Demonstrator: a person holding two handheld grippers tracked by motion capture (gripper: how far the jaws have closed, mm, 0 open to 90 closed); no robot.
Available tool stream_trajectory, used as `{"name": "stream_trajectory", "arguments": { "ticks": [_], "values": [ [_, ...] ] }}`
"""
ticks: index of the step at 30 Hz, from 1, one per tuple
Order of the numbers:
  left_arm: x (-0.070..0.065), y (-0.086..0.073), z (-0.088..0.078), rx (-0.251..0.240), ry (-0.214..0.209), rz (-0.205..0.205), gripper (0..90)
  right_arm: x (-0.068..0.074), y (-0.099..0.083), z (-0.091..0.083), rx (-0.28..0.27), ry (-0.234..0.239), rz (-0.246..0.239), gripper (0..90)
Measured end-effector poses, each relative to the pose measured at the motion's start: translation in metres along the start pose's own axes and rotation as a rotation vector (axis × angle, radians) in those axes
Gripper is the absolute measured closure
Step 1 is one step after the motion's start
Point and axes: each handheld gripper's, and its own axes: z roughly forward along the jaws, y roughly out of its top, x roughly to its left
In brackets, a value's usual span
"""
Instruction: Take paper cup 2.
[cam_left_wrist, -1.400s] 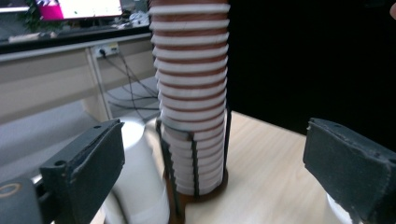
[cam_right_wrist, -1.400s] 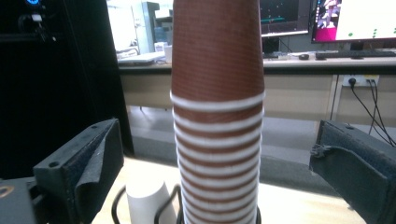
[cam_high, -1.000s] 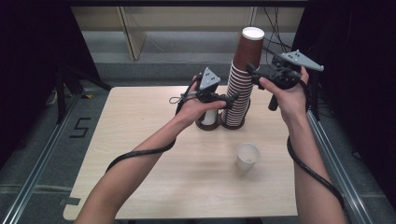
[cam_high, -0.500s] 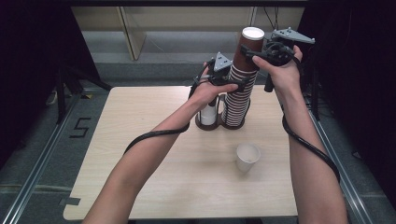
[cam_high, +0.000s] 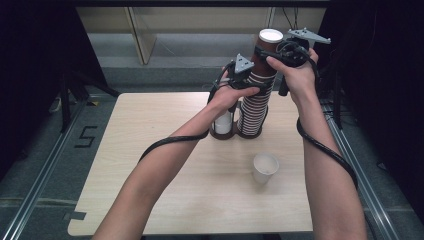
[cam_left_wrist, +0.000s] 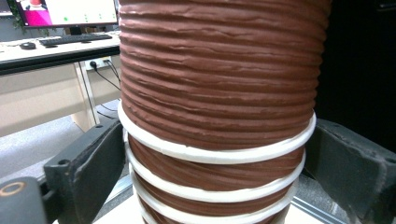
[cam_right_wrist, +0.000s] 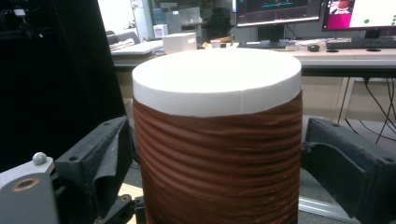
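Our left gripper (cam_left_wrist: 215, 172) has just been closing; its jaws flank the brown cup stack (cam_high: 256, 95) mid-height, contact uncertain. Our right gripper (cam_right_wrist: 217, 163) likewise closes around the top cup (cam_right_wrist: 217, 135), left pad touching. The high view adds a white cup (cam_high: 265, 168) at 6 o'clock of the stack. Both hands have risen since earlier.

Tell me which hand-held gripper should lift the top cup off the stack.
Probably the right hand-held gripper: its jaws flank the top cup. The left hand-held gripper straddles the stack lower down.
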Motion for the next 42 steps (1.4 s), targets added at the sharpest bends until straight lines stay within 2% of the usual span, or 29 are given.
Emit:
{"name": "stream_trajectory", "arguments": {
  "ticks": [6,10,14,18,22,26,27,33,35,42],
  "values": [
    [0.000,0.000,0.000,0.003,-0.002,0.002,6.0,0.001,-0.002,0.002,0.001,-0.005,0.013,18.8],
    [0.000,0.000,0.000,0.006,-0.002,0.000,6.0,0.002,-0.001,0.001,-0.010,-0.023,0.013,19.7],
    [-0.001,0.000,0.000,0.008,0.001,0.000,6.2,0.003,0.004,-0.003,-0.055,-0.031,0.038,20.3],
    [-0.001,0.000,0.000,0.007,0.002,0.001,6.2,0.003,0.010,-0.008,-0.099,-0.029,0.042,20.7],
    [0.000,0.001,-0.001,0.015,0.007,0.006,6.2,0.003,0.016,-0.013,-0.138,-0.016,0.073,21.0],
    [0.001,0.001,-0.001,0.021,0.003,0.012,6.3,0.001,0.021,-0.019,-0.189,0.000,0.085,21.2],
    [0.000,0.001,-0.001,0.012,0.003,0.002,6.3,0.001,0.022,-0.021,-0.200,-0.002,0.088,21.2],
    [0.000,0.001,-0.001,0.016,0.006,0.008,6.4,-0.005,0.031,-0.034,-0.289,0.005,0.147,21.3],
    [0.000,0.001,-0.001,0.011,0.005,0.003,6.4,-0.007,0.034,-0.040,-0.301,0.013,0.165,21.3],
    [0.000,0.001,-0.001,0.013,0.005,0.007,6.4,-0.014,0.039,-0.061,-0.349,0.022,0.175,21.3]
  ]
}}
